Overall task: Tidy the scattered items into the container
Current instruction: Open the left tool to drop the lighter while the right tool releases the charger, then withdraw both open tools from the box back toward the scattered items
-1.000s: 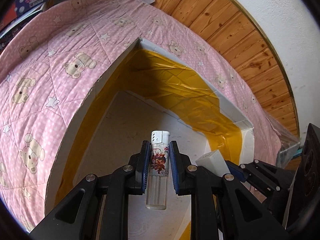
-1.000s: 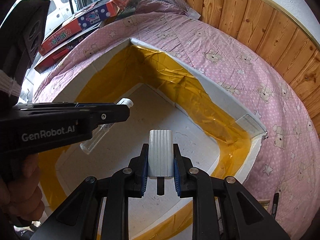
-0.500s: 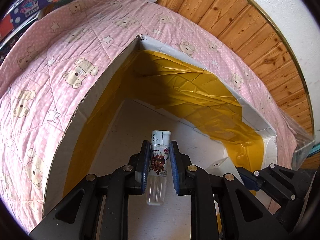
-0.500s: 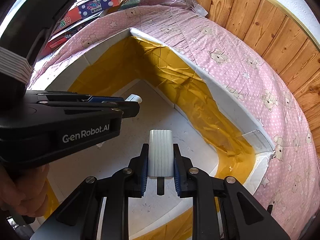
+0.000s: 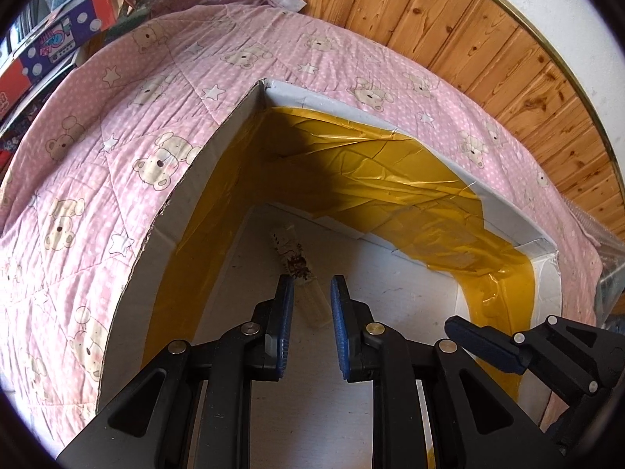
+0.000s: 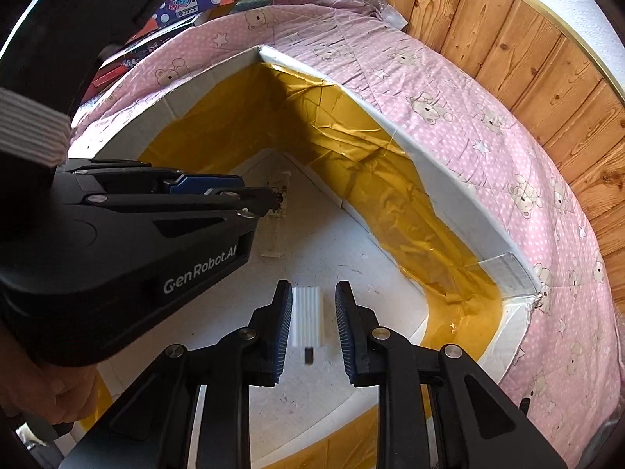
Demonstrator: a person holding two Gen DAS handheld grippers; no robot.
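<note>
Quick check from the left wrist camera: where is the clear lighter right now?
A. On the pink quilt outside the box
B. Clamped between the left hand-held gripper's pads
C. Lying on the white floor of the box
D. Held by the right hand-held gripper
C: the lighter lies on the box floor, beyond the open, empty left hand-held gripper.

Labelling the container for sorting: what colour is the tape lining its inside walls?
Yellow-gold, glossy and wrinkled tape on the white box; clearest in the left wrist view.

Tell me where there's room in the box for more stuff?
Bare white floor lies between the white block and the yellow-taped right wall. It's crowded near the far corner, where the lighter lies.
</note>
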